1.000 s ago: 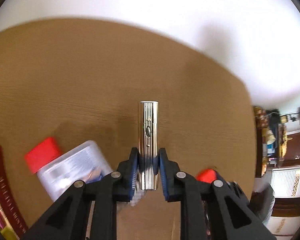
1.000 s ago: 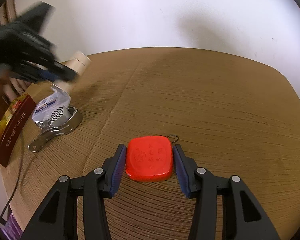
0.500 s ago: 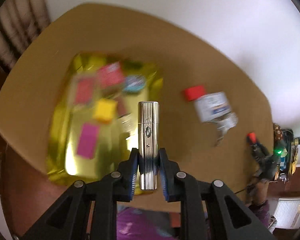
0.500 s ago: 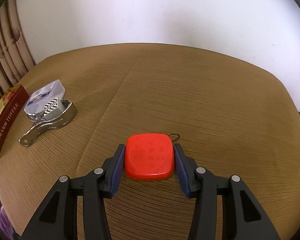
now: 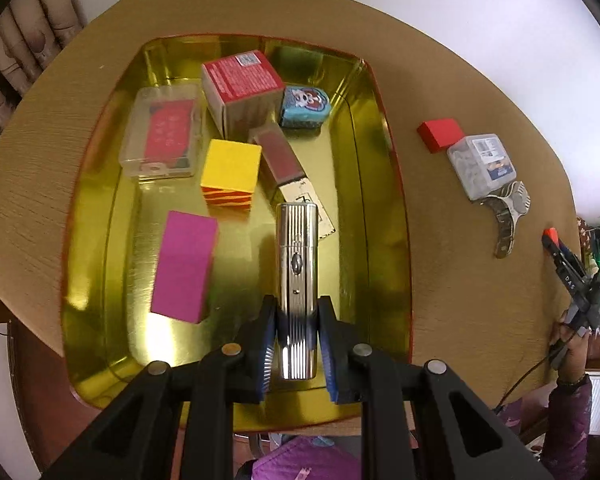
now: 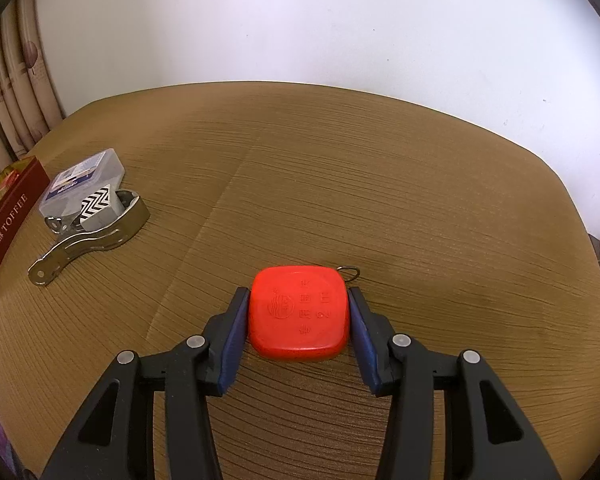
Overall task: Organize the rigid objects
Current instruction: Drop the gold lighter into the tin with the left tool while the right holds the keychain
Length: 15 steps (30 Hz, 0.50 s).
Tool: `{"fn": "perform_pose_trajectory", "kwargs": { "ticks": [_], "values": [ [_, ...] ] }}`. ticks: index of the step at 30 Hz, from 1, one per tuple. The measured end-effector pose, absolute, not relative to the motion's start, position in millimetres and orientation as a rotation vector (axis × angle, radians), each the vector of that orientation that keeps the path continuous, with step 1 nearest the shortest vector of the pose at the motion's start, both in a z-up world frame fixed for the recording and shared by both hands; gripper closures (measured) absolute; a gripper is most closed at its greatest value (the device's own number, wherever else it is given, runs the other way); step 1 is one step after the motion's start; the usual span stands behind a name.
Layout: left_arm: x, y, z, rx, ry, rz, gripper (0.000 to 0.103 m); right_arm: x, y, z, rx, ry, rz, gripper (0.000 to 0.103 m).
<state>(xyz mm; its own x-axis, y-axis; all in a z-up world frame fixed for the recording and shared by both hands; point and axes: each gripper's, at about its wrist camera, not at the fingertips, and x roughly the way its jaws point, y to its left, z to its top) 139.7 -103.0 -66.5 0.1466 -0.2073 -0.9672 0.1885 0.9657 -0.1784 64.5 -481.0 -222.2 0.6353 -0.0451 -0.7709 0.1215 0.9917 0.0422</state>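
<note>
My left gripper (image 5: 298, 308) is shut on a ribbed silver metal case (image 5: 297, 256), held upright above the near right part of a gold tray (image 5: 352, 208). In the tray lie a magenta block (image 5: 184, 266), a yellow block (image 5: 230, 170), a red box (image 5: 240, 80), a clear case (image 5: 162, 132) and a blue cartoon tin (image 5: 304, 106). My right gripper (image 6: 298, 294) is shut on a red rounded square case (image 6: 298, 314) low over the brown table (image 6: 380, 184). The right gripper (image 5: 556, 248) also shows at the far right of the left wrist view.
Right of the tray sit a red block (image 5: 440, 134), a clear plastic box (image 5: 482, 164) and a metal tool (image 5: 508, 216). The right wrist view shows the clear plastic box (image 6: 82, 182), a zigzag-patterned block (image 6: 98, 204), the metal tool (image 6: 88, 240) and the tray's dark red side (image 6: 4, 216). White wall behind.
My left gripper carried the silver case from beside the clear box to above the gold tray and left the right wrist view. The right gripper shifted slightly with the red case.
</note>
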Motion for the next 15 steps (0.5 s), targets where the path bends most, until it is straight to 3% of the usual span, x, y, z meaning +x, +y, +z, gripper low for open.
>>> {"fn": "perform_pose_trajectory", "kwargs": {
  "ticks": [3,7,15],
  "values": [
    [139,-105,-69,0.019,1.372,-0.269,0.082,65,-477,-223,0.089,0.878,-0.099,0.059],
    [135,-112,-72,0.112,1.328,-0.206,0.067,65,-477,-223,0.089,0.878,-0.100,0.059],
    [101,-98,-45,0.128,1.138,-0.076,0.065,67,-476,-224,0.097,0.878,-0.099,0.059]
  ]
}}
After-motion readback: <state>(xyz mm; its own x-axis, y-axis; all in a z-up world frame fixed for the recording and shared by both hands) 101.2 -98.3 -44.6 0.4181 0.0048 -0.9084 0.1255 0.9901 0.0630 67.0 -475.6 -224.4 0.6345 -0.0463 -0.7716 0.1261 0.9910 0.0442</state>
